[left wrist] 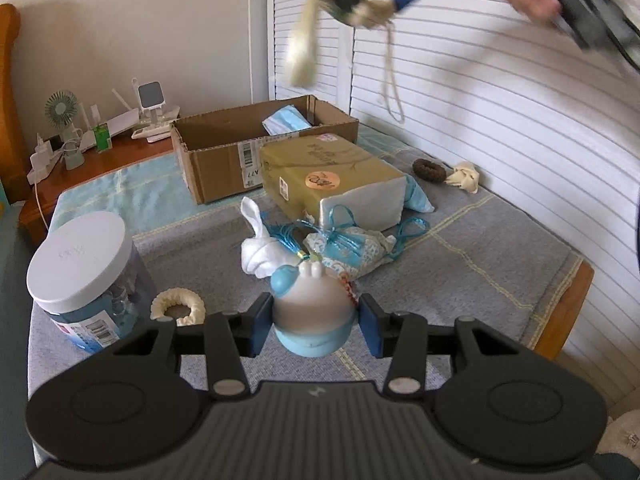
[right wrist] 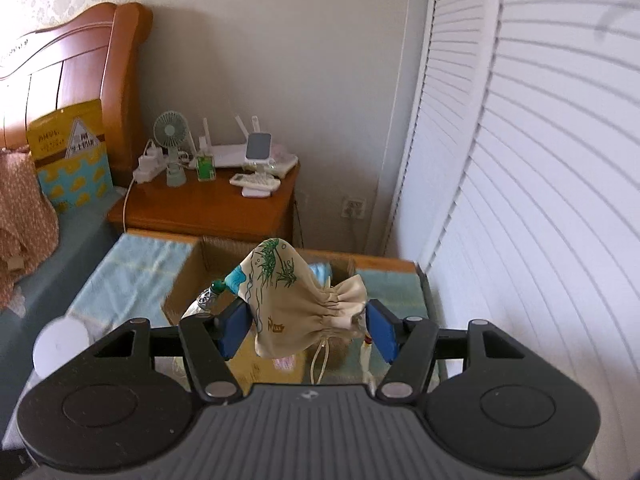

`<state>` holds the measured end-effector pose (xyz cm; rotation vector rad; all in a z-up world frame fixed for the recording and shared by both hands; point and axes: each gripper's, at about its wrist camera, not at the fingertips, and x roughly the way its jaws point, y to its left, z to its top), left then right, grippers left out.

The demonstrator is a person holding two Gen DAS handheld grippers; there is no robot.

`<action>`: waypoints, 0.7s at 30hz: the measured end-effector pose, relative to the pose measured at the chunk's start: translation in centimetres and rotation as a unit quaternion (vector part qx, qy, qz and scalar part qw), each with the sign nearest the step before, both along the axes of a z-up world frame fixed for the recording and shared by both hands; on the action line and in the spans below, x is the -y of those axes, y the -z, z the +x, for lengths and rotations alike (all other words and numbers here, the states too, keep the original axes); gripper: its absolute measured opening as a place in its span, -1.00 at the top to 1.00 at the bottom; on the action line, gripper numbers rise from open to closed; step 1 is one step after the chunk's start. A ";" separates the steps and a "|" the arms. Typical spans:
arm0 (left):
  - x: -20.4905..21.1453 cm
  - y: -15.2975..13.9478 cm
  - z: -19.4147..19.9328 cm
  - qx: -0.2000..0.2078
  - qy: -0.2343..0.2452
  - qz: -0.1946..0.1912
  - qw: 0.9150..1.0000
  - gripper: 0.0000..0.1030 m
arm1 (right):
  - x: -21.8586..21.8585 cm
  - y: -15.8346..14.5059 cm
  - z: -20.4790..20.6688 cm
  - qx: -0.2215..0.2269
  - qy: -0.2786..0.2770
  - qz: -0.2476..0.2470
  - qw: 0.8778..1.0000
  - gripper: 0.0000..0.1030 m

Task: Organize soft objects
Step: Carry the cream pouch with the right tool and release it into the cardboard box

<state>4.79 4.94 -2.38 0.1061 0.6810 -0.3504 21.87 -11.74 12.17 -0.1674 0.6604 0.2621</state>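
Observation:
My left gripper has its blue pads around a blue-and-white soft toy low over the grey mat; a small gap shows at the right pad. My right gripper is shut on a beige drawstring pouch with green print, held high above the open cardboard box. In the left wrist view the pouch hangs at the top with its tassel and cord dangling. A white sock, a patterned sachet, a cream scrunchie, a brown scrunchie and a cream cloth lie on the mat.
The cardboard box holds blue face masks. A tan wrapped package lies before it. A white-lidded jar stands at left. A nightstand with a fan and gadgets is behind; louvred doors are on the right.

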 end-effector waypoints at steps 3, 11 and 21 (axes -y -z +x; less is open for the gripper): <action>-0.1 0.2 0.3 -0.001 -0.001 -0.004 1.000 0.12 | -1.9 -0.7 1.9 0.003 -0.003 -0.008 1.000 -0.31; -0.7 0.5 1.3 -0.001 -0.006 -0.009 1.000 0.12 | -6.0 0.4 7.5 -0.027 0.011 -0.002 1.000 -0.31; -1.1 0.9 2.0 -0.005 0.001 -0.015 1.000 0.12 | -9.0 5.9 12.3 -0.074 0.033 -0.035 0.996 -0.32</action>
